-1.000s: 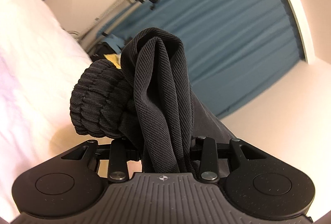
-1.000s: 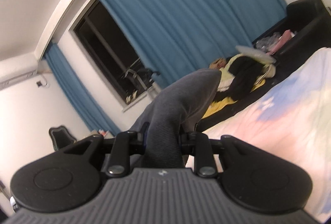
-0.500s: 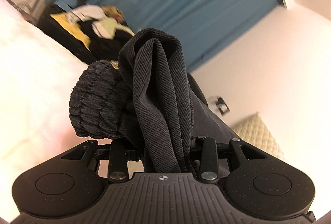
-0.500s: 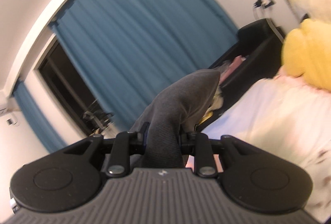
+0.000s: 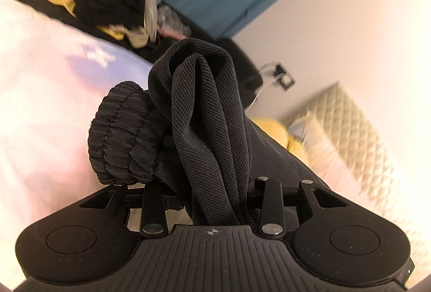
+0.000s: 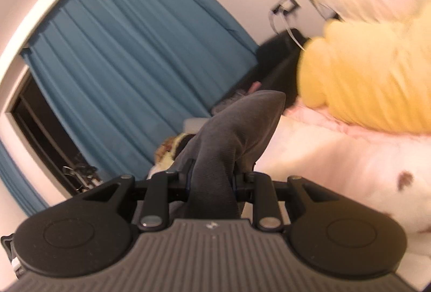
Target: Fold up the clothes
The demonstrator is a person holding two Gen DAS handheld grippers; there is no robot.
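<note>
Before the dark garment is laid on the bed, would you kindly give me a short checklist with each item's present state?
1. left gripper shut on the dark garment: ok.
2. right gripper shut on the garment: ok.
3. Ribbed cuff bunched beside the left grip, not spread flat: not ok.
4. Fabric between both grippers taut: cannot tell.
5. Bed ahead of the left gripper: ok.
6. Yellow cushion lying on the bed near the right gripper: not ok.
</note>
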